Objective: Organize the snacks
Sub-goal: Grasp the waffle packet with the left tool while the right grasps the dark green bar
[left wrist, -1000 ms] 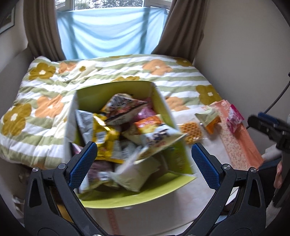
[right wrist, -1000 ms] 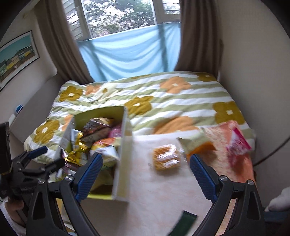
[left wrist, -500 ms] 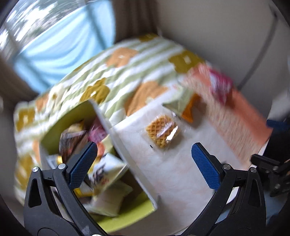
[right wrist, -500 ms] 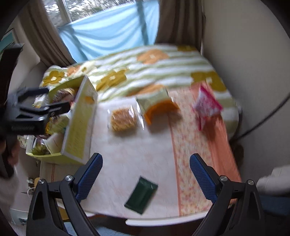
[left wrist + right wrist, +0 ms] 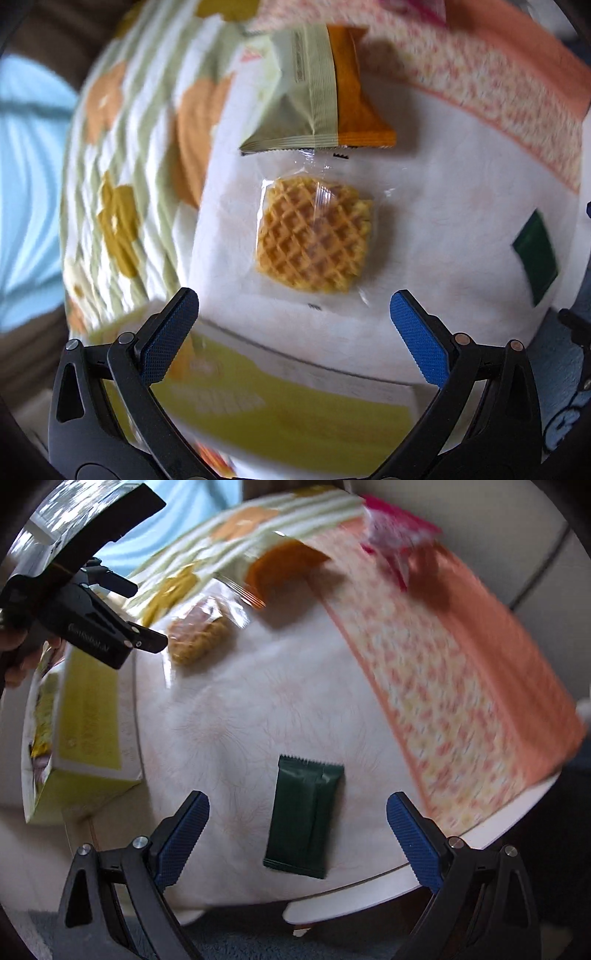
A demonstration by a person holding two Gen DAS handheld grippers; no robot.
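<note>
We had both grippers pointing steeply down at the table (image 5: 236, 738), each spread wide with nothing between the pads.

Left gripper (image 5: 293, 321): above the waffle cookie (image 5: 312, 236) in its clear wrapper, which lay flat on the white part of the tablecloth, between the blue pads in view but clear of them. No contact. Just past the waffle, toward the bed-side edge of the table, lay a pale green and orange snack bag (image 5: 317, 92), its crimped end almost touching the waffle's wrapper. The yellow-green snack box (image 5: 280, 406) sat at the table edge right below the left gripper, blurred; we could not read its print.

Right gripper (image 5: 297, 810): above the dark green packet (image 5: 304, 816), which lay flat near the table edge closest to us, long axis running roughly along the fingers. Pads stood well apart on either side of it, not touching.

In the right wrist view the snack box (image 5: 88, 716) stood at the left edge of the table with packets showing inside. A pink packet (image 5: 391, 535) lay on the orange runner (image 5: 461, 683) at the far right corner, blurred. The floral quilt (image 5: 122, 166) on the bed butted against the far edge of the table.

A hand (image 5: 14, 657) held the left gripper's handle.
</note>
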